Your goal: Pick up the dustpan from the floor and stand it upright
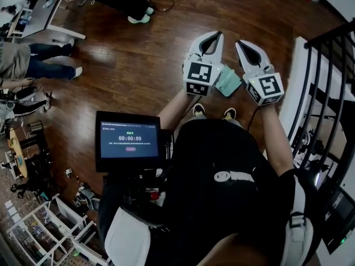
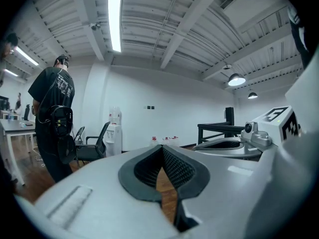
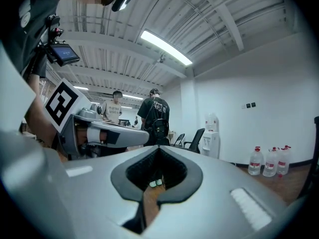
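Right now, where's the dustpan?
Head view, right of centre: the teal dustpan lies on the wood floor just ahead of the person's shoes, showing between the left gripper and right gripper.

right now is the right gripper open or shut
Shut: the right gripper has its tips touching in its own view, nothing between them.

The dark screen (image 1: 128, 140) in the head view shows a timer that reads 00:00:09. The smaller lines above and below this number are too small to read.

Office with desk (image 1: 52, 13), chair (image 2: 92, 146), water cooler (image 2: 114, 131)
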Available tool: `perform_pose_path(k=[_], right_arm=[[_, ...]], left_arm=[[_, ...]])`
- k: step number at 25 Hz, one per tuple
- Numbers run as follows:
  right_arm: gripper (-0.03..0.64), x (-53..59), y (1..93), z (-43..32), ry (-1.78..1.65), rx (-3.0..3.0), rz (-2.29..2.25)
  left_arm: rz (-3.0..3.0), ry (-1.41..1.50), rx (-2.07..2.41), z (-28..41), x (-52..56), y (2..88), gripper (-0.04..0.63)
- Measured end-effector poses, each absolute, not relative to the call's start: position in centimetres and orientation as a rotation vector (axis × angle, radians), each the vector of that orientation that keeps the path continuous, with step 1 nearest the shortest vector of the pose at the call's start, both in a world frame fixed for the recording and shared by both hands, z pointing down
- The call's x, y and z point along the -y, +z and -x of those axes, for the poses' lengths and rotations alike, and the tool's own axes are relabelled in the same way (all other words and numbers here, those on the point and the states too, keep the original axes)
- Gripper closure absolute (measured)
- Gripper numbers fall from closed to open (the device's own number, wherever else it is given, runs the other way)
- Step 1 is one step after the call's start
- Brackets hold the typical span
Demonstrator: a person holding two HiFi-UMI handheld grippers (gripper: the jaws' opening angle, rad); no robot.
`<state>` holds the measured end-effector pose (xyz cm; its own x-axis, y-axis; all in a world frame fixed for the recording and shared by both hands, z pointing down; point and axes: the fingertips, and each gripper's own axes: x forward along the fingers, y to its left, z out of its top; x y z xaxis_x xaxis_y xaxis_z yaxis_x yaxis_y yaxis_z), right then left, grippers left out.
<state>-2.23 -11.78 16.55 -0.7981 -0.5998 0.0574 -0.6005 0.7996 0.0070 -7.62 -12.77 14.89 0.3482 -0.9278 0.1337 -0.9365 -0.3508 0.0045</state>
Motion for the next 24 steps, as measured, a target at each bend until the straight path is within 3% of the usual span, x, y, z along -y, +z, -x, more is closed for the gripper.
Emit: perform_pose_path(k=[24], right_arm=[[0.614,12.9,15.5,1.5,-0.050,2.895,-1.043]], left_arm=[[-2.550,0.171,1.751,7.5,13.7,13.2,0.575]])
